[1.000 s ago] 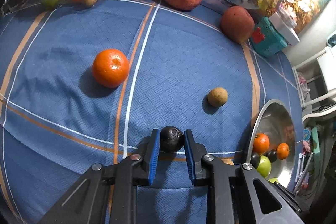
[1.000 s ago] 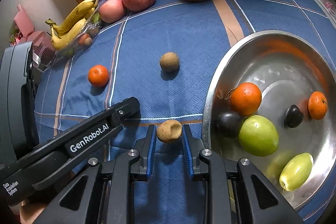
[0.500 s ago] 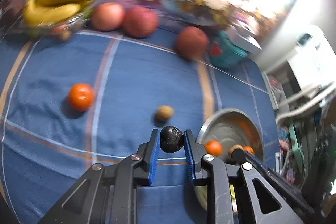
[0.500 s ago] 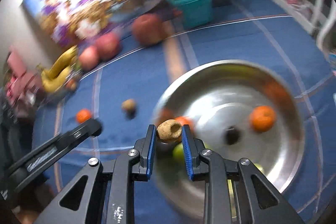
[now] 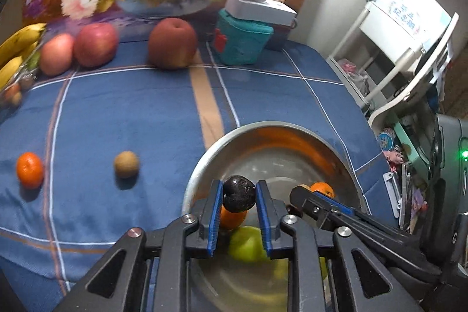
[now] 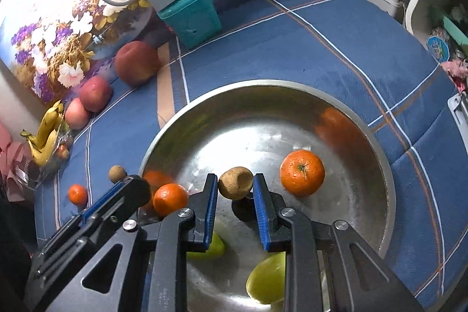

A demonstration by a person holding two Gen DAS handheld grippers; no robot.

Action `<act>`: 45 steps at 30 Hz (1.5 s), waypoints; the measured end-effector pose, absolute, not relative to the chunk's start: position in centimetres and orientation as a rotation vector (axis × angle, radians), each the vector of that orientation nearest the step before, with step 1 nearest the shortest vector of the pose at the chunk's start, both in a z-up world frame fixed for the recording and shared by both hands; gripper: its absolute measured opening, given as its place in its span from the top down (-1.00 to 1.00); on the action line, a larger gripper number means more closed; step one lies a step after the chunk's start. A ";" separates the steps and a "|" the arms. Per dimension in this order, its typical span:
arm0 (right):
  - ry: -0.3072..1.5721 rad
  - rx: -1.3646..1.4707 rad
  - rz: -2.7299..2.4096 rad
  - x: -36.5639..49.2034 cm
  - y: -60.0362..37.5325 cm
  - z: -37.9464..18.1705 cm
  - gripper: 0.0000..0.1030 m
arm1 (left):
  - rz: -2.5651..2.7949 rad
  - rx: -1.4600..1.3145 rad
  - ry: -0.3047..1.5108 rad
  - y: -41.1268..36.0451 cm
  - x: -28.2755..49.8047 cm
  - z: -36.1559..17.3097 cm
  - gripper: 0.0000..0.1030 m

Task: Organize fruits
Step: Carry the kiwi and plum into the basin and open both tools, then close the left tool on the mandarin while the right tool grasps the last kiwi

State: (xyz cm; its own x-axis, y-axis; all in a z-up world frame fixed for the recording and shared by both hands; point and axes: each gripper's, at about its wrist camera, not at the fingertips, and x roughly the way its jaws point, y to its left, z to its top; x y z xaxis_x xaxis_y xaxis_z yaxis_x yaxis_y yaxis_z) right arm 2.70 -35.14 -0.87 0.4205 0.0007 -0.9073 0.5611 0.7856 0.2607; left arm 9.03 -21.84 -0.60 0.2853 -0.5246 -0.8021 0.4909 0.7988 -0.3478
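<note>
The left gripper [image 5: 239, 195] squeezes a dark round fruit [image 5: 238, 194]. The right gripper [image 6: 235, 184] squeezes a brown fruit [image 6: 235, 182]. Both point down, side by side.

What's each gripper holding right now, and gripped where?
Left gripper: dark round fruit, pinched across its sides. Right gripper: brown fruit, likewise.

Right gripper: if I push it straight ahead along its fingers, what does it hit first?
Probably the bare floor of the steel bowl; the right gripper holds a brown fruit above it. Depth unclear.
</note>
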 end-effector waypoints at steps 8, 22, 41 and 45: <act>1.089 0.640 -0.400 2.1 -36.5 -1.2 0.48 | -0.695 -0.043 1.080 -23.0 9.1 -1.3 0.48; 1.086 0.567 -0.405 2.6 -35.4 0.3 0.48 | -0.623 -0.075 1.066 -20.3 10.5 0.2 -0.09; 1.057 0.380 -0.132 11.1 -25.0 1.9 -0.09 | -0.239 -0.236 1.087 -4.7 18.1 -2.3 -0.75; 1.127 0.320 -0.083 13.8 -21.8 -0.9 -0.09 | -0.238 -0.261 1.132 -3.6 19.0 -4.0 -0.74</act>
State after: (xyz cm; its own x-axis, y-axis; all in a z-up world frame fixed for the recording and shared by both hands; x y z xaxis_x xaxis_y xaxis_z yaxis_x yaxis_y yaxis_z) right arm 13.81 -21.80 -0.94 0.4312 0.0957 -0.8972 0.2259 0.9512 0.2100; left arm 18.99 -3.65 -4.03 0.4057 -0.3175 -0.8571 0.0551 0.9445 -0.3238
